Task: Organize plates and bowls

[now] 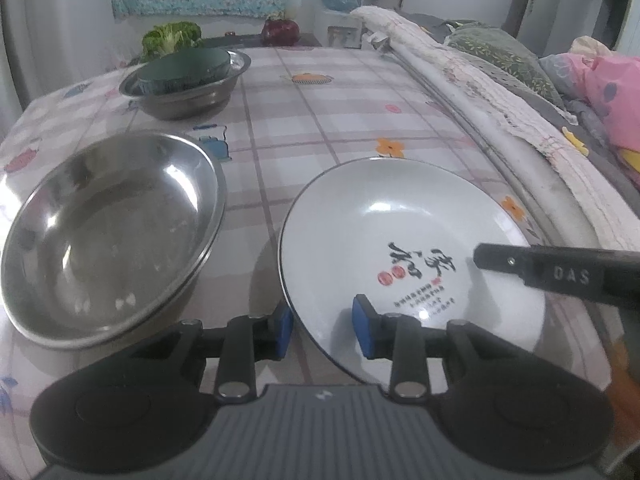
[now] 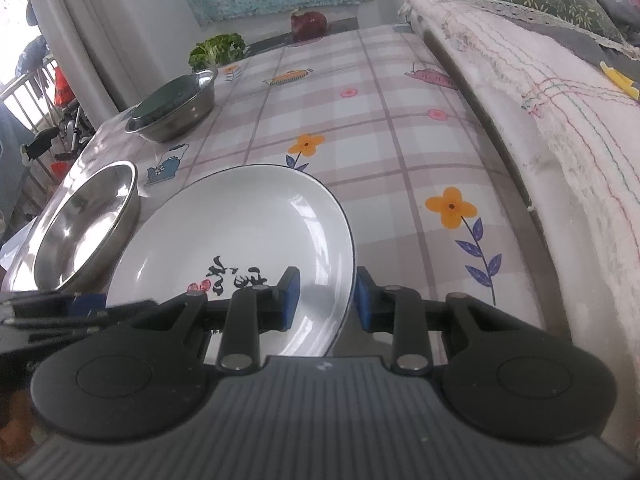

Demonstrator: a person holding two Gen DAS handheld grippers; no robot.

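A white plate (image 1: 400, 236) with black characters lies on the checked tablecloth; it also shows in the right wrist view (image 2: 248, 224). My left gripper (image 1: 322, 330) is open, its blue pads straddling the plate's near left rim. My right gripper (image 2: 326, 300) is open, its pads straddling the plate's right rim; one of its fingers (image 1: 560, 272) reaches over the plate in the left wrist view. A large steel plate (image 1: 108, 232) sits to the left of the white plate (image 2: 84, 224). A steel bowl (image 1: 188, 84) holding a dark green dish stands farther back (image 2: 176, 104).
Broccoli (image 1: 172, 38) and a dark red vegetable (image 1: 280, 30) lie at the table's far end. A padded rail with a white quilted cloth (image 2: 520, 80) and pillows runs along the table's right side. A curtain (image 2: 80, 20) hangs at the left.
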